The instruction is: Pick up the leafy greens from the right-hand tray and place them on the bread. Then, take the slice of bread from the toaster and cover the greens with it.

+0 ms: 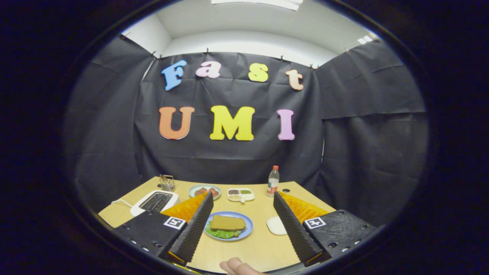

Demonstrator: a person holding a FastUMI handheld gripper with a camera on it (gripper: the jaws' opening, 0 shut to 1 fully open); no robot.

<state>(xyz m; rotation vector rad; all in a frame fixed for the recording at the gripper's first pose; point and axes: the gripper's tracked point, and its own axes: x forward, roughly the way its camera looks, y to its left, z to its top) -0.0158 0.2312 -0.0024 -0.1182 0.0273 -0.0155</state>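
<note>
Left of the blue plate (pixel 247 225) you've got the white toaster (pixel 154 202), slots up, with a small glass (pixel 167 182) behind it. Your gripper (pixel 243 225) is spread wide and holding nothing, its fingers flanking the plate. On the plate, a brown bread slice (pixel 228 222) sits on top of the leafy greens (pixel 221 233). Behind the plate, a small dish (pixel 204 191) and a divided tray (pixel 240 194); right of it, a bottle (pixel 272 181) and a white tray (pixel 276 225).

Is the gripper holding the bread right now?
No, the open gripper holds nothing; the bread lies on the greens on the blue plate.
</note>
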